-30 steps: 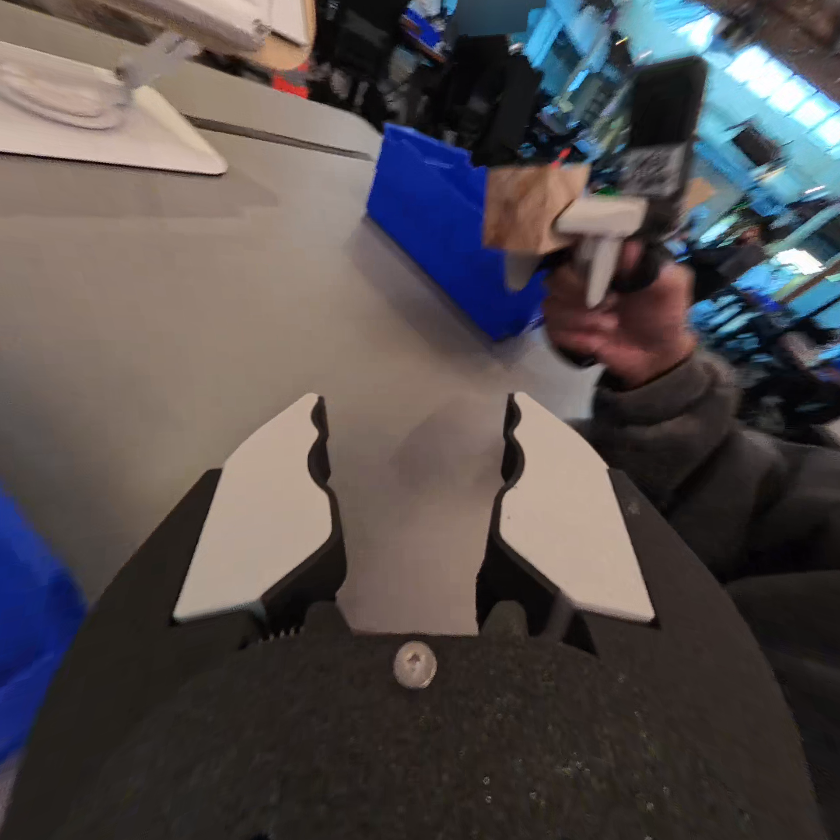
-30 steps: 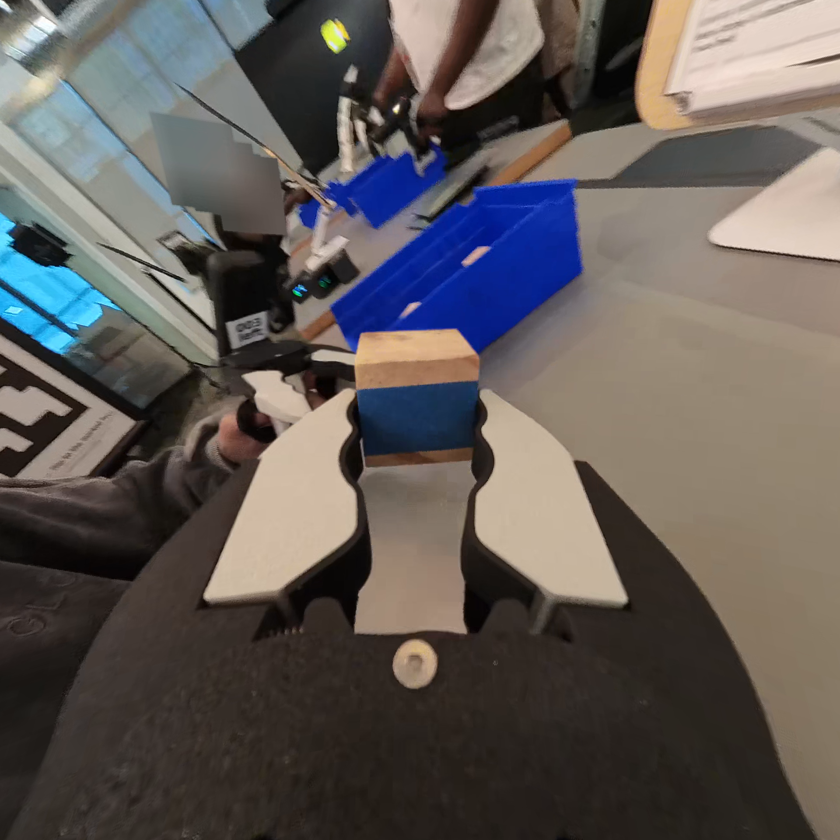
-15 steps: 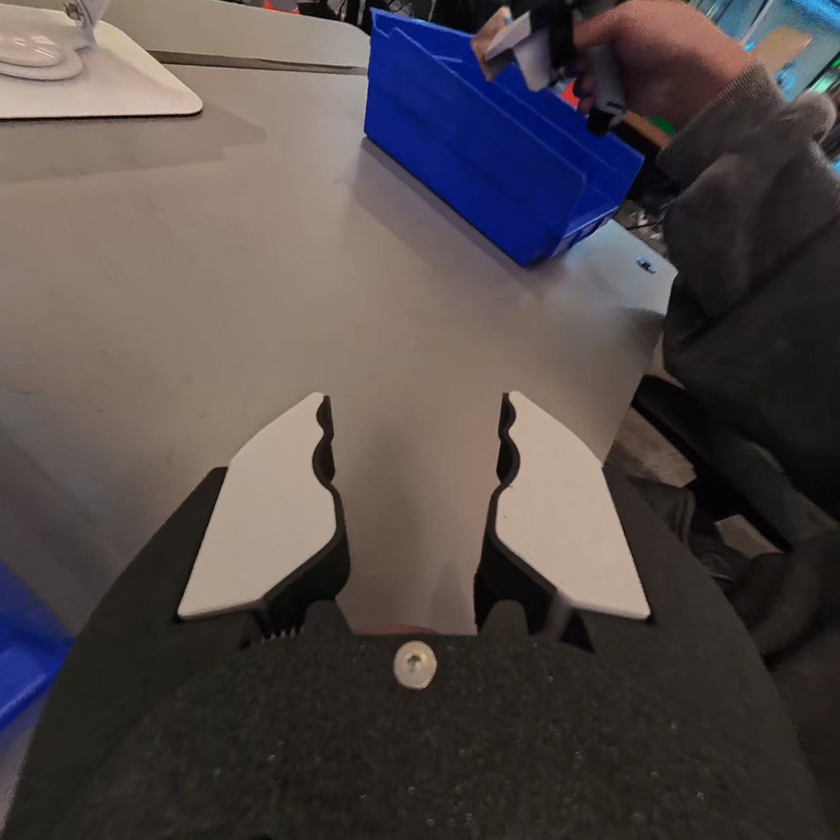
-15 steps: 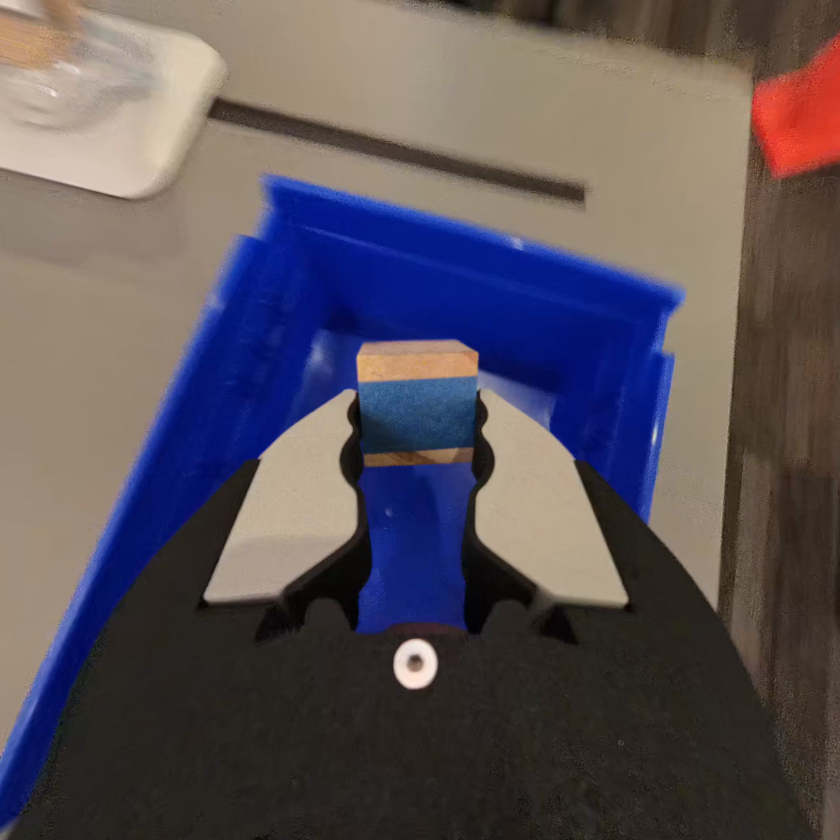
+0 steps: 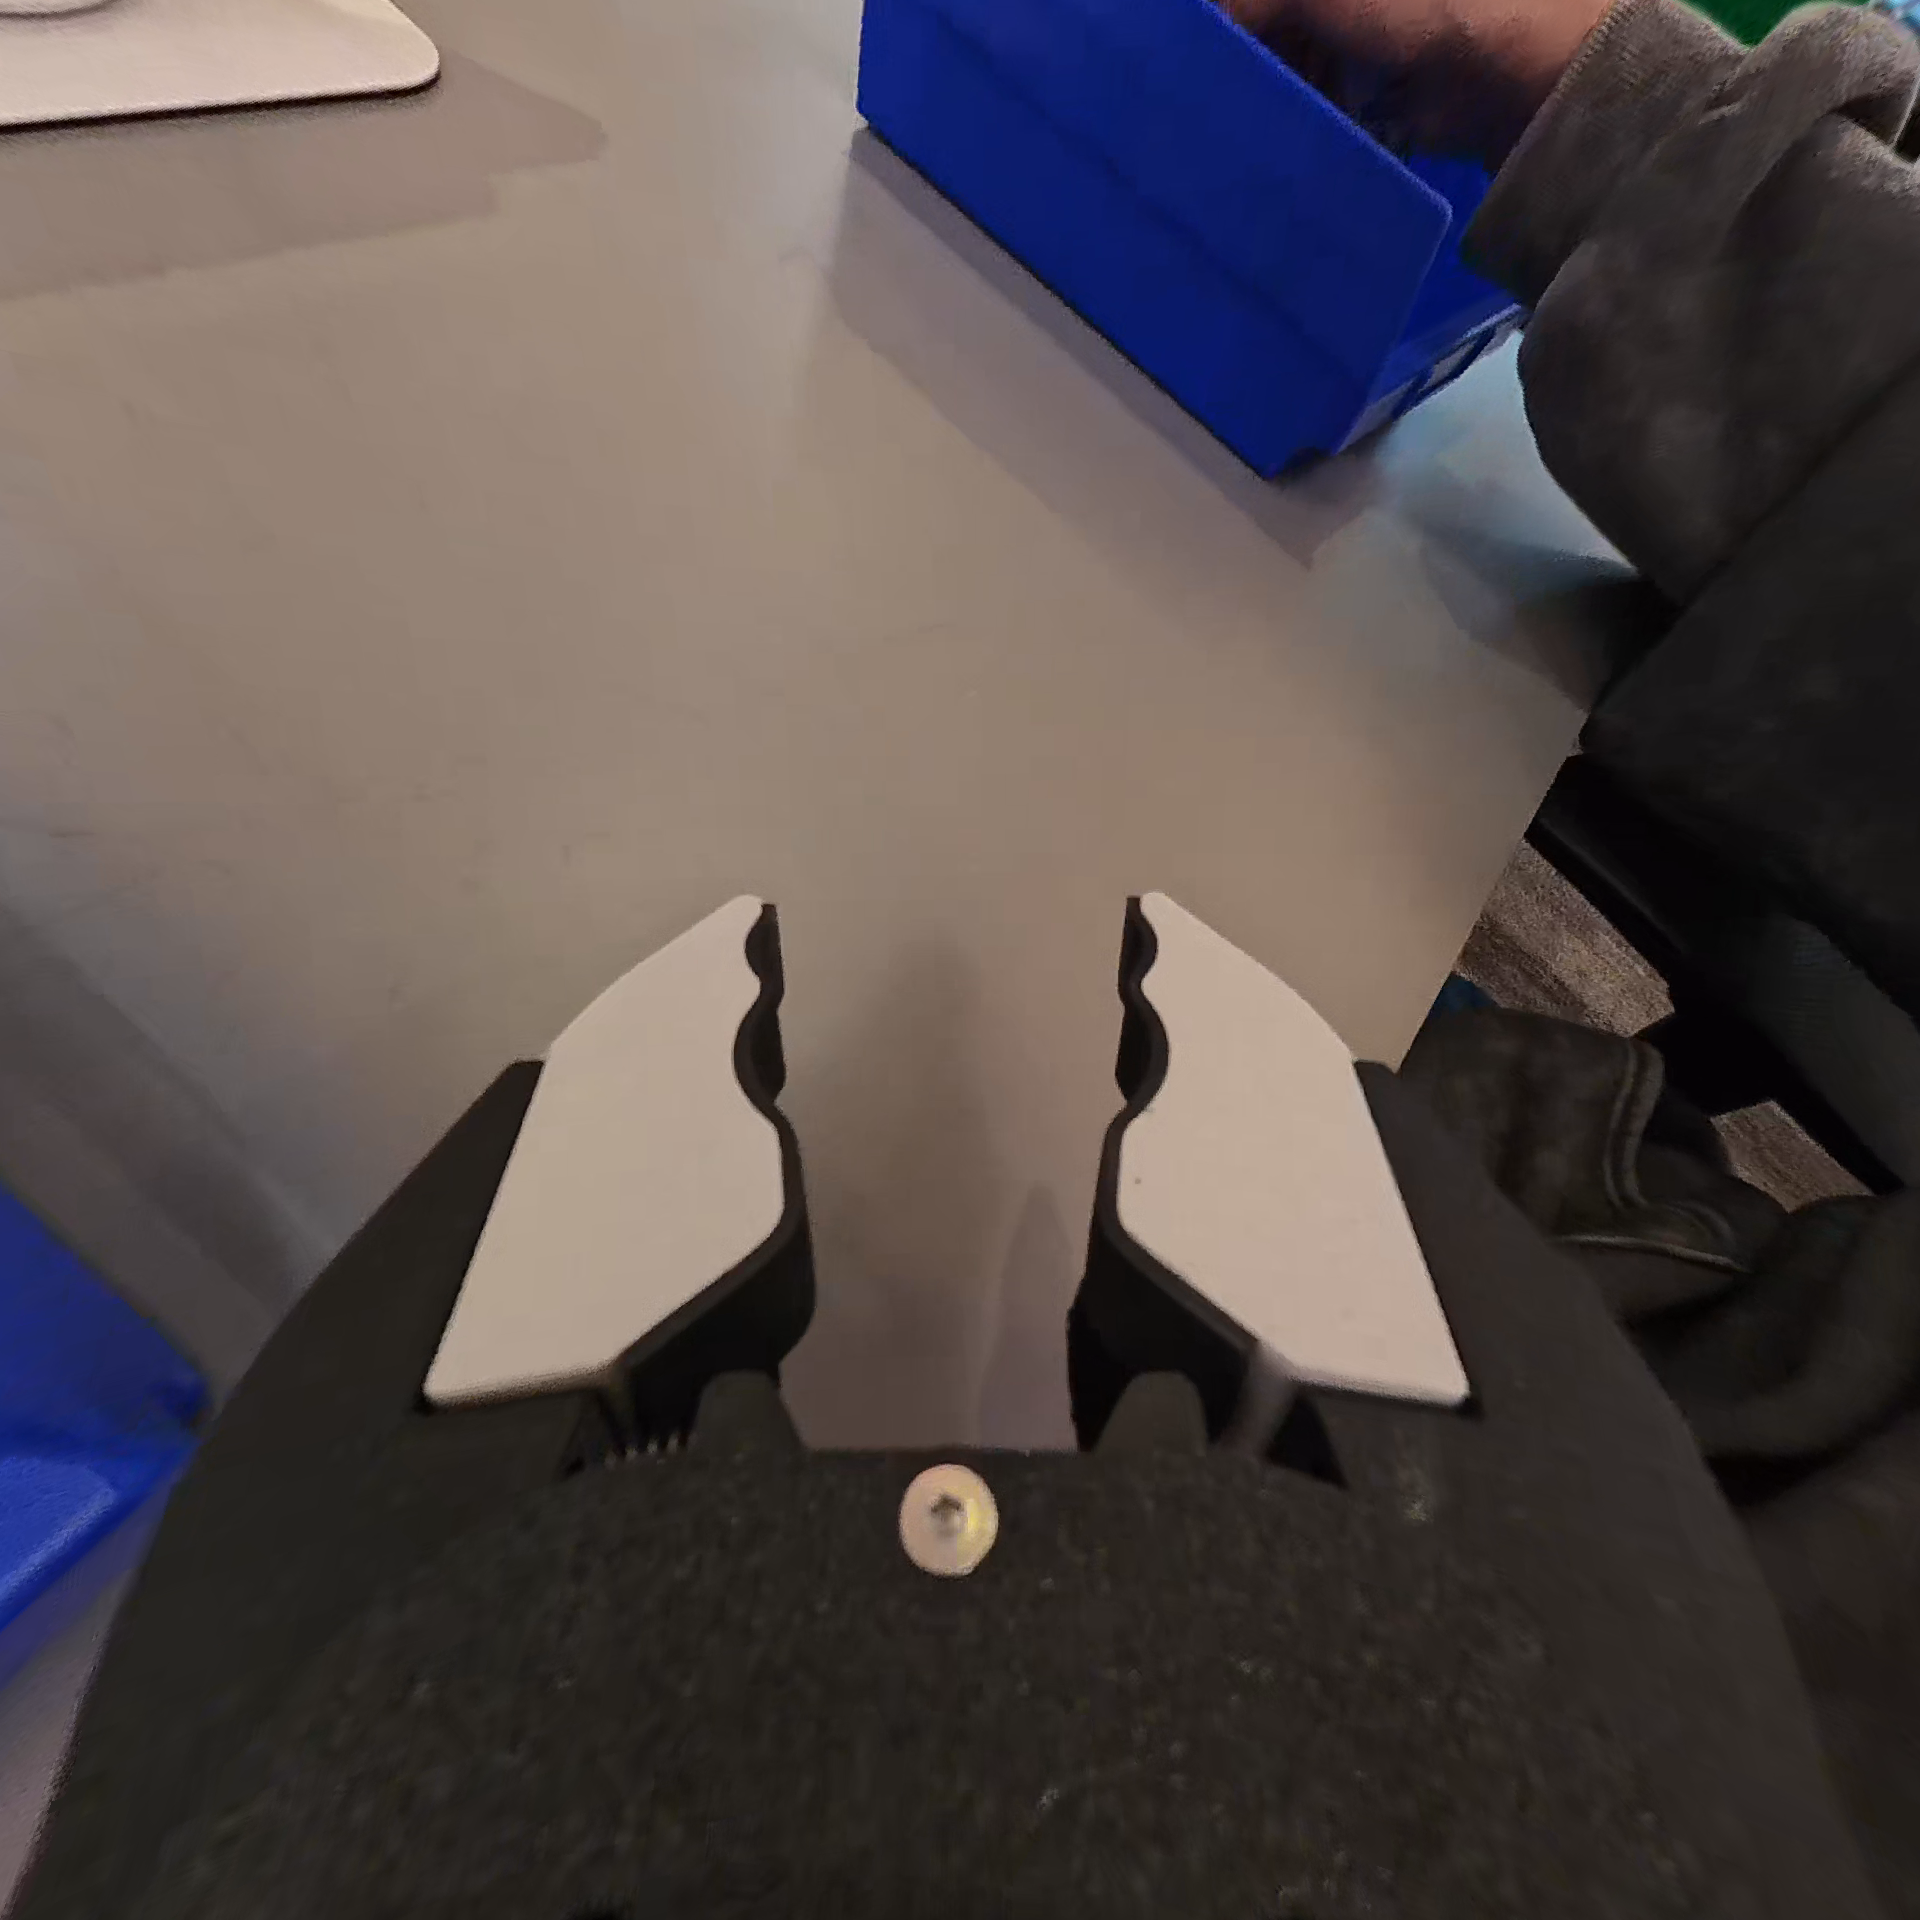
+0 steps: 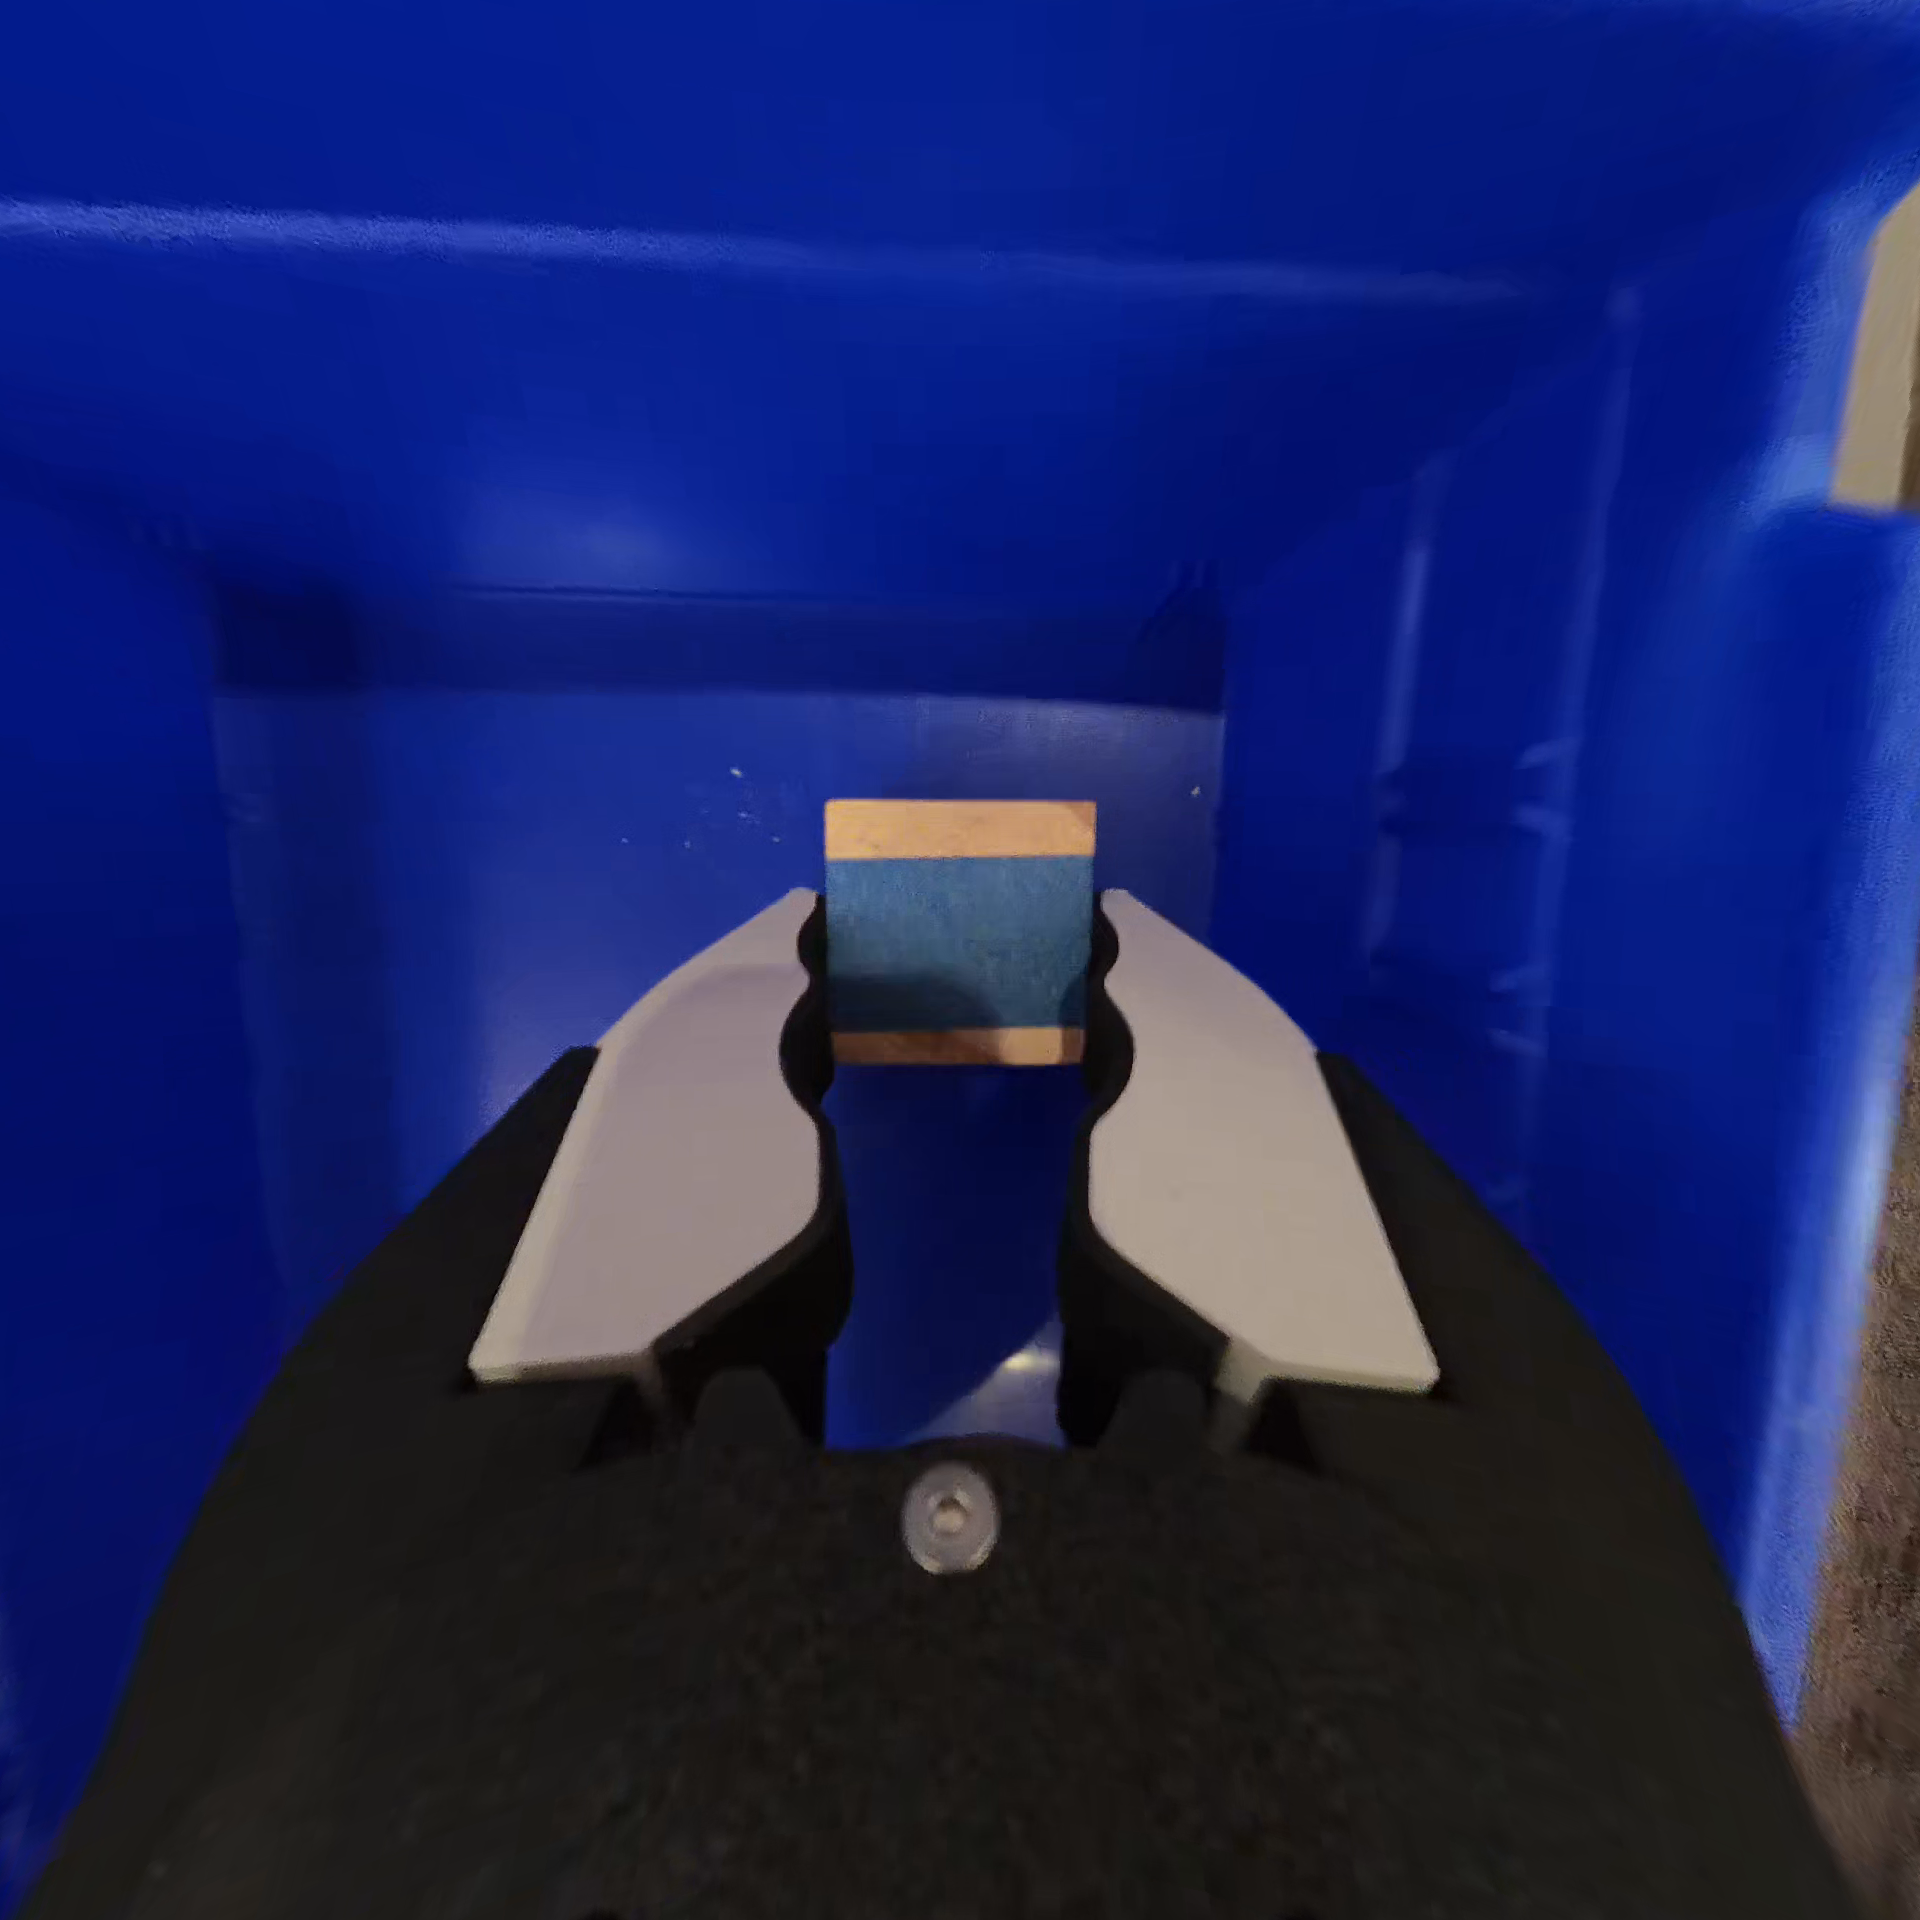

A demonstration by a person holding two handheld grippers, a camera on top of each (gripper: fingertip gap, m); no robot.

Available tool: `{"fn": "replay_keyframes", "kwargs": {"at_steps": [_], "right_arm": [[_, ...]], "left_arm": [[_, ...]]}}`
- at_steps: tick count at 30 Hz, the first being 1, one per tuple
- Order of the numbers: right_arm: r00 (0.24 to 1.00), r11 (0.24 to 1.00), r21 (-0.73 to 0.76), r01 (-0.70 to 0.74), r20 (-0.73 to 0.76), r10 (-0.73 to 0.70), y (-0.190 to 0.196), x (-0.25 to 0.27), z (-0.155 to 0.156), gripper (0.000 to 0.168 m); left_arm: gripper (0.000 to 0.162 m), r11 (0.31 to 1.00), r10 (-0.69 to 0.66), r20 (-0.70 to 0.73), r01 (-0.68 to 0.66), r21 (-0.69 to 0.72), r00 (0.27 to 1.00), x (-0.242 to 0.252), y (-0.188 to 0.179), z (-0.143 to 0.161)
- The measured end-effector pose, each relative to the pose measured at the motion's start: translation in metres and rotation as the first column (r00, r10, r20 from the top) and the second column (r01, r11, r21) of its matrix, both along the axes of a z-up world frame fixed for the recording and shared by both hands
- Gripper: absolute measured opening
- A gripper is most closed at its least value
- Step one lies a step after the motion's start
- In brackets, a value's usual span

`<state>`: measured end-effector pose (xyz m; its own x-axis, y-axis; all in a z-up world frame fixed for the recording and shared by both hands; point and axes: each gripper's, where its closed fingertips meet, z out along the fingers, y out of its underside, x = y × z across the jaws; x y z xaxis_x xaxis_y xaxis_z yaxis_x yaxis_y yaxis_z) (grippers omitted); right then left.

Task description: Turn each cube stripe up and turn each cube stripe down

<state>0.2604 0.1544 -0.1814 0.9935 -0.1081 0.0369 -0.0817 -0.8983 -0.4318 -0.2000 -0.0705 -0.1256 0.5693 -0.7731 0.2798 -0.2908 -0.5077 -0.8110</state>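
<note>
One cube point(image 6: 958, 935) is clamped in the right tongs point(image 6: 958, 914) inside the blue bin point(image 6: 727, 416), not yet set down; the left tongs point(image 5: 948, 925) are held apart, empty, over the table point(image 5: 520, 571).

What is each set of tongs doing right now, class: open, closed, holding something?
Left tongs: open, empty, above the grey table.
Right tongs: closed on the blue-striped wooden cube, inside the blue plastic bin.
</note>
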Motion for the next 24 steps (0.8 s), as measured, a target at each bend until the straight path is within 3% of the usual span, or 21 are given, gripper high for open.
{"fn": "replay_keyframes", "kwargs": {"at_steps": [3, 5, 8, 11, 13, 15, 18, 21, 24], "right_arm": [[1.0, 1.0, 0.007, 0.0, -0.001, 0.0, -0.003, 0.0, -0.002, 0.046], [1.0, 1.0, 0.015, -0.021, 0.015, 0.021, -0.006, 0.0, 0.01, 0.057], [0.999, 0.98, 0.193, -0.043, 0.038, 0.036, -0.013, -0.006, 0.073, 0.069], [0.985, 0.857, 0.494, -0.148, 0.0, 0.17, -0.041, -0.051, 0.154, 0.066], [0.915, 0.703, 0.667, -0.246, -0.079, 0.395, -0.075, -0.119, 0.186, 0.066], [0.787, 0.562, 0.764, -0.316, -0.12, 0.606, -0.12, -0.19, 0.189, 0.066], [0.591, 0.46, 0.822, -0.336, -0.196, 0.782, -0.186, -0.271, 0.168, 0.07], [0.475, 0.431, 0.826, -0.363, -0.233, 0.848, -0.225, -0.313, 0.148, 0.07], [0.423, 0.449, 0.784, -0.43, -0.264, 0.867, -0.244, -0.329, 0.131, 0.07]], "left_arm": [[0.061, 1.0, -0.012, -0.027, 0.012, 0.0, 1.0, 0.0, -0.001, -0.004], [0.061, 1.0, -0.012, -0.037, 0.012, 0.001, 0.999, 0.0, -0.002, -0.005], [0.062, 1.0, -0.009, -0.039, 0.01, 0.016, 0.999, -0.004, -0.002, 0.0], [0.063, 0.999, 0.012, -0.038, -0.01, 0.052, 0.999, -0.011, 0.002, 0.008], [0.063, 0.998, 0.029, -0.036, -0.027, 0.061, 0.999, -0.016, 0.003, 0.011], [0.063, 0.998, 0.034, -0.025, -0.032, 0.05, 0.999, -0.019, 0.001, 0.013], [0.065, 0.999, 0.025, 0.0, -0.025, 0.029, 1.0, -0.023, -0.007, 0.017], [0.065, 0.999, 0.017, -0.006, -0.017, 0.04, 1.0, -0.048, -0.015, 0.033], [0.063, 0.994, 0.075, -0.218, -0.055, 0.1, 0.973, -0.114, 0.003, 0.045]]}}
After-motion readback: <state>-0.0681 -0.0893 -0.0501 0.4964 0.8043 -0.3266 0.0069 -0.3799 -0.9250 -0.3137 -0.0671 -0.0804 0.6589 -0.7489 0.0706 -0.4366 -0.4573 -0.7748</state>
